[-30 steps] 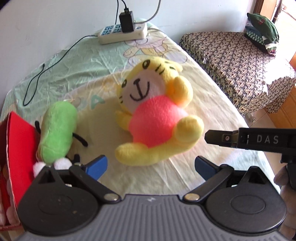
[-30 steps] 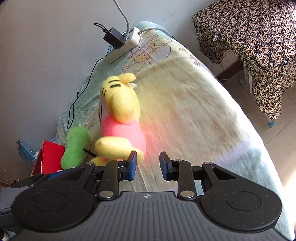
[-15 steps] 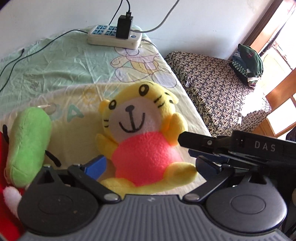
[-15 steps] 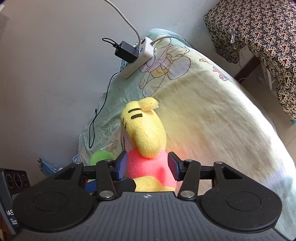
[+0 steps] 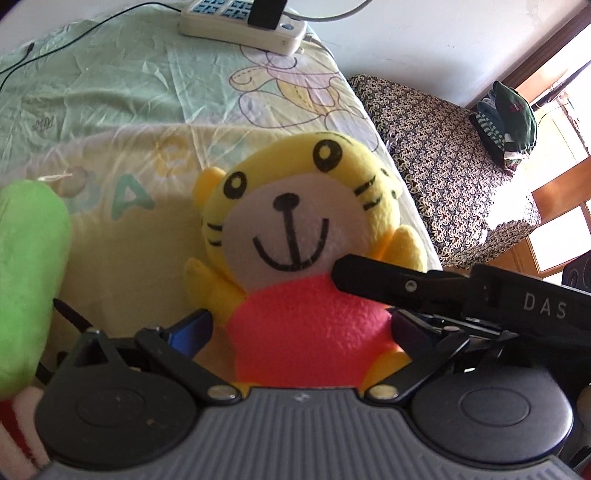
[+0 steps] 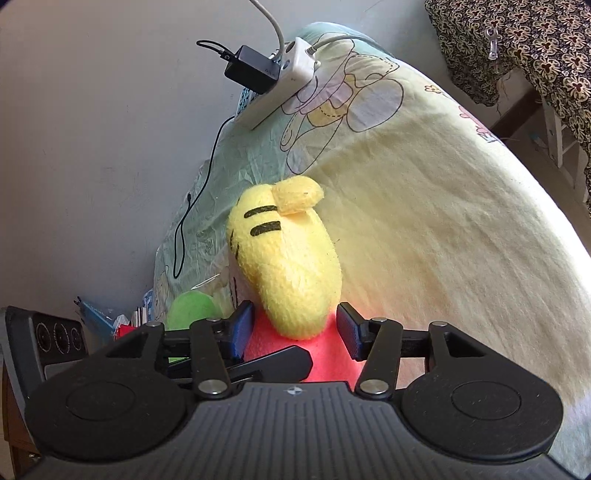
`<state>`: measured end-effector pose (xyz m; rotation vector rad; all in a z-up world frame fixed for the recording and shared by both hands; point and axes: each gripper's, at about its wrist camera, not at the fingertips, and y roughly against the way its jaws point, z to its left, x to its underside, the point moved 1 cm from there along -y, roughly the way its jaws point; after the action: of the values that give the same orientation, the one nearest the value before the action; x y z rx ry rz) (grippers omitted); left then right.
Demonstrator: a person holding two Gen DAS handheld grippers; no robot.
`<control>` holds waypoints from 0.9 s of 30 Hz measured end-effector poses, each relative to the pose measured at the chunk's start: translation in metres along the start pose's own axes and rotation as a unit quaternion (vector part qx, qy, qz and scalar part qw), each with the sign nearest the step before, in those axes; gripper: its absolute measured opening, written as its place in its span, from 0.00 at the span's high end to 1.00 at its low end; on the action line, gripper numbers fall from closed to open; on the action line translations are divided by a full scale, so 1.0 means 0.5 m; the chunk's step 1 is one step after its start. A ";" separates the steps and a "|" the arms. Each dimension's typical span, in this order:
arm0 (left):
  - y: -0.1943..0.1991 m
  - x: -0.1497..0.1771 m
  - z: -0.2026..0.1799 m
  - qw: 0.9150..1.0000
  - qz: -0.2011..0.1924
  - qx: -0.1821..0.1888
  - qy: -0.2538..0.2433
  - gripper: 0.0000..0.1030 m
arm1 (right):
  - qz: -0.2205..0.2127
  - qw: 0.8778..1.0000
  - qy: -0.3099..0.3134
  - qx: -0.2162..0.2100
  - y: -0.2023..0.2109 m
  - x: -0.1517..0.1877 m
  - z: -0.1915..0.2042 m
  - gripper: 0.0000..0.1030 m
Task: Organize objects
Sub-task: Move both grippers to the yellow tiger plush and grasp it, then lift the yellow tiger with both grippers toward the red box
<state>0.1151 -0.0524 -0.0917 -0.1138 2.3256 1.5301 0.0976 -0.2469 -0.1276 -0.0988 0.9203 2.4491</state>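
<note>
The yellow tiger plush (image 5: 295, 236) is sitting upright on the cartoon-print sheet (image 5: 122, 92), its pink belly filling the space between my left gripper (image 5: 301, 332) fingers, and its head is rising just ahead of my right gripper (image 6: 295, 328), which is coming in from the toy's side. Both pairs of jaws are standing spread, one finger on each flank of the pink body; I am not seeing any fabric pinched or dented yet, so I am judging this as the moment just before a squeeze, not a hold.

To do this well, I am thinking only one pair needs to close. My right gripper's black finger is lying across the front of the toy under its chin in the left view, so the two tools are crowding each other (a clash of fingers looks like the main risk). I would be closing around the soft middle of the belly rather than an arm or foot, since a limb would likely let the toy dangle and swing. The stuffing will probably give a lot, so the squeeze wants to be deep and slow before any lift.

Just off my left finger a green plush (image 5: 29, 273) is lying, with something red and white below it. Well beyond the toy, a power strip (image 5: 243, 22) and its cords are resting against the wall.
</note>
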 end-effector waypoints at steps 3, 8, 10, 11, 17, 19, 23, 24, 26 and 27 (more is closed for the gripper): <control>-0.008 -0.004 0.004 1.000 -0.001 0.002 0.004 0.01 | 0.008 1.000 -0.006 -0.009 -0.014 -0.005 -0.005 0.46; -0.018 -0.007 0.016 1.000 0.000 0.009 0.014 0.01 | 0.027 0.998 -0.045 -0.038 -0.036 -0.003 -0.023 0.43; -0.019 -0.007 0.019 1.000 0.000 0.012 0.016 0.02 | 0.030 0.997 -0.050 -0.044 -0.038 -0.001 -0.023 0.44; -0.017 -0.006 0.019 1.000 -0.001 0.014 0.015 0.02 | 0.031 0.997 -0.048 -0.045 -0.037 0.000 -0.022 0.46; -0.004 0.000 0.002 1.000 -0.010 0.017 0.004 0.03 | 0.031 0.997 -0.041 -0.051 -0.016 0.005 -0.011 0.52; 0.002 0.005 -0.003 1.000 -0.011 0.020 -0.001 0.04 | 0.028 0.998 -0.035 -0.048 -0.005 0.009 -0.006 0.52; 0.023 0.020 -0.024 1.000 -0.014 0.023 -0.014 0.05 | 0.019 0.999 -0.018 -0.044 0.024 0.023 0.005 0.52; 0.028 0.025 -0.029 0.999 -0.015 0.024 -0.018 0.05 | 0.017 0.999 -0.016 -0.044 0.032 0.027 0.007 0.52; 0.039 0.037 -0.042 0.999 -0.016 0.024 -0.025 0.05 | 0.015 0.999 -0.013 -0.044 0.047 0.037 0.009 0.51; 0.045 0.044 -0.047 0.999 -0.017 0.023 -0.028 0.05 | 0.013 0.999 -0.012 -0.045 0.054 0.042 0.010 0.51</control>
<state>0.0831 -0.0616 -0.0710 -0.0972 2.3016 1.4426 0.0666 -0.2517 -0.1128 -0.0887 0.8055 2.5112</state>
